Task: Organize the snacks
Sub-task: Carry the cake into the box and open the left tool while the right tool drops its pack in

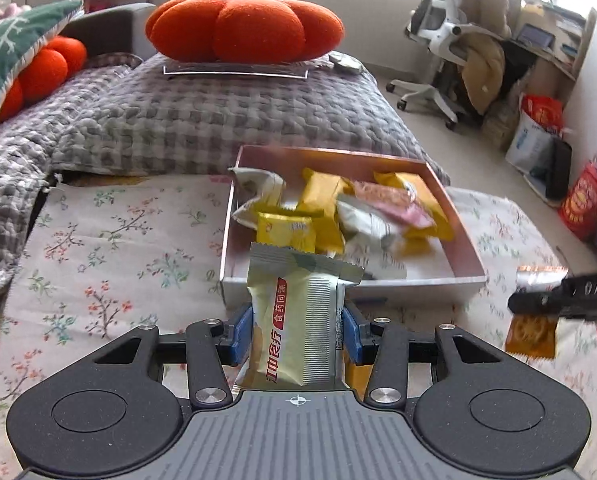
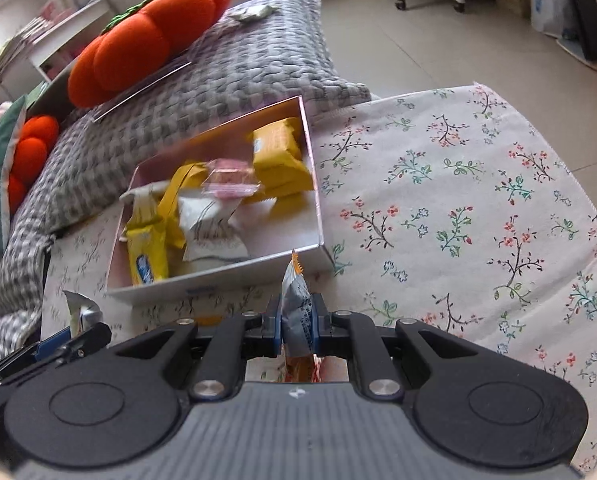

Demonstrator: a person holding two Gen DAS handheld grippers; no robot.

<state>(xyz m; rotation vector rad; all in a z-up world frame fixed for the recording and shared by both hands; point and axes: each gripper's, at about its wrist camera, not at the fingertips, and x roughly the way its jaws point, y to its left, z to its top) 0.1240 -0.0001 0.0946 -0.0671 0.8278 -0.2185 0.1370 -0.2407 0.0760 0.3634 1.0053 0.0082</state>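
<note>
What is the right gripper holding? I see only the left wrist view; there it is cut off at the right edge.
Observer: The right gripper is shut on a thin silver and orange packet, pinched edge-on.
Operator: Is that packet over the box already?
Observer: No. It is in front of the near wall of the pink box, over the floral cloth.
Operator: Is the cloth to the right of the box free?
Observer: Yes, no snacks lie there in the right wrist view.
</note>
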